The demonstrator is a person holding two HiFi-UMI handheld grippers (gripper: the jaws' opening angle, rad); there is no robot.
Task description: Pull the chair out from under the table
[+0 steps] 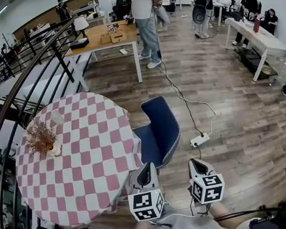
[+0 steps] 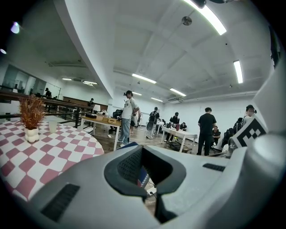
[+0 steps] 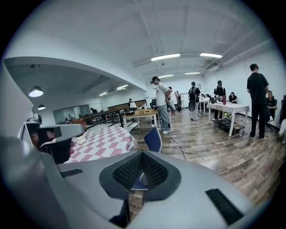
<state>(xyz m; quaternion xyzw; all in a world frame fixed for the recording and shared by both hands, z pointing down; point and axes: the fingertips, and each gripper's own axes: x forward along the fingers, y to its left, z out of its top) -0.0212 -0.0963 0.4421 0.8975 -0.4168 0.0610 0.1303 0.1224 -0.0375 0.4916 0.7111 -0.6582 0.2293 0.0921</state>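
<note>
A blue chair (image 1: 159,130) stands at the right side of a round table (image 1: 81,165) covered with a red-and-white checked cloth. Its seat is tucked partly under the cloth and its back faces the open floor. My left gripper (image 1: 144,167) and right gripper (image 1: 196,161) are side by side at the bottom of the head view, short of the chair and not touching it. Both are shut with nothing held. The left gripper (image 2: 144,154) points past the table (image 2: 40,156). The right gripper (image 3: 143,156) points at the chair (image 3: 154,139) beside the table (image 3: 105,141).
A vase of dried plants (image 1: 43,140) and a cup (image 1: 57,119) stand on the round table. A power strip (image 1: 200,140) with its cable lies on the wood floor right of the chair. A dark railing (image 1: 43,68) curves behind the table. Several people stand near desks (image 1: 103,36) farther back.
</note>
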